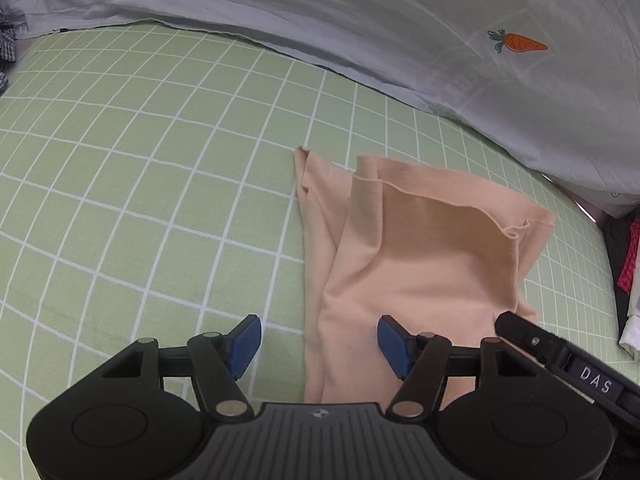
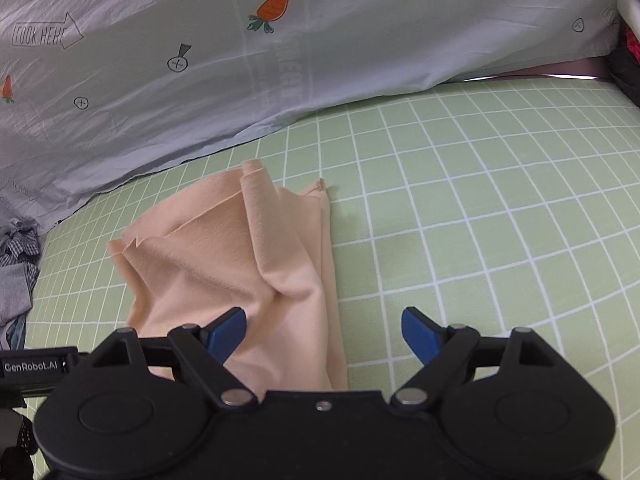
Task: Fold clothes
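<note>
1. My left gripper (image 1: 320,344) has its jaws spread, pinching nothing; its right blue pad hangs over the near end of the peach garment (image 1: 420,256), its left pad over the bare green checked bed sheet (image 1: 140,160).
2. My right gripper (image 2: 324,334) is spread wide too and holds nothing; its left pad sits over the garment's near end, its right pad over bare sheet.
3. The garment lies folded in loose layers on the bed, its long side running away from me and its hemmed edges at the far end.
4. Only the left view shows the black tip of my other gripper, lettered "DAS", poking in at lower right over the cloth, and a red and white bundle (image 1: 628,264) at the bed's right edge.
5. Only the right view shows a heap of grey and checked clothes (image 2: 16,276) at the bed's left edge, and an arrow print reading "LOOK HERE" on the pale duvet (image 2: 360,40).
6. Both views show the duvet with a carrot print (image 2: 276,6) bunched along the far side of the bed.
</note>
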The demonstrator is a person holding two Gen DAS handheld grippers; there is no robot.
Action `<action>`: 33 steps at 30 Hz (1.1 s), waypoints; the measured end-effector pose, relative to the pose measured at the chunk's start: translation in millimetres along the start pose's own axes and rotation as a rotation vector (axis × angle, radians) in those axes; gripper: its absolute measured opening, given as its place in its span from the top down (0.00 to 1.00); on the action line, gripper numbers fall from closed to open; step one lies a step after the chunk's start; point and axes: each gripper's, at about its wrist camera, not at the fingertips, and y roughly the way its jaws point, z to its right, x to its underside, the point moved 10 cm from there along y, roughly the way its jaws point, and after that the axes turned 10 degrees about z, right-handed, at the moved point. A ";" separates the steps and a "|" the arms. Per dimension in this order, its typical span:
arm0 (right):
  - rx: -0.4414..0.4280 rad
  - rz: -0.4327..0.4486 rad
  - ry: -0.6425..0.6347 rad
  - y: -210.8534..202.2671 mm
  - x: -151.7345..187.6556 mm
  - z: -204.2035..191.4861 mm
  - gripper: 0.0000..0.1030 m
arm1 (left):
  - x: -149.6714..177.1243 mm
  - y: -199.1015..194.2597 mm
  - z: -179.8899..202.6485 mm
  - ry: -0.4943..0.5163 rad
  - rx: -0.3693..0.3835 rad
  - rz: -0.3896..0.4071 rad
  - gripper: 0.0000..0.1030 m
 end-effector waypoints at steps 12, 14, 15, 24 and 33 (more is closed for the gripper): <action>-0.002 0.009 0.014 40.7 -26.4 -5.6 0.17 | -38.8 36.0 -0.5 -0.060 -0.014 0.049 0.54; -0.010 0.005 0.041 38.6 -27.3 -5.4 0.17 | -38.9 31.6 -0.4 -0.060 -0.003 0.051 0.55; -0.017 -0.002 0.048 36.8 -26.0 -6.1 0.17 | -36.0 29.1 -0.1 -0.058 0.008 0.042 0.54; -0.061 -0.067 0.134 23.5 2.2 -7.0 0.17 | -4.9 14.6 3.9 -0.115 0.104 -0.005 0.49; -0.126 -0.077 0.127 28.5 -0.5 -20.6 0.51 | -5.1 22.2 5.7 -0.205 0.194 -0.041 0.82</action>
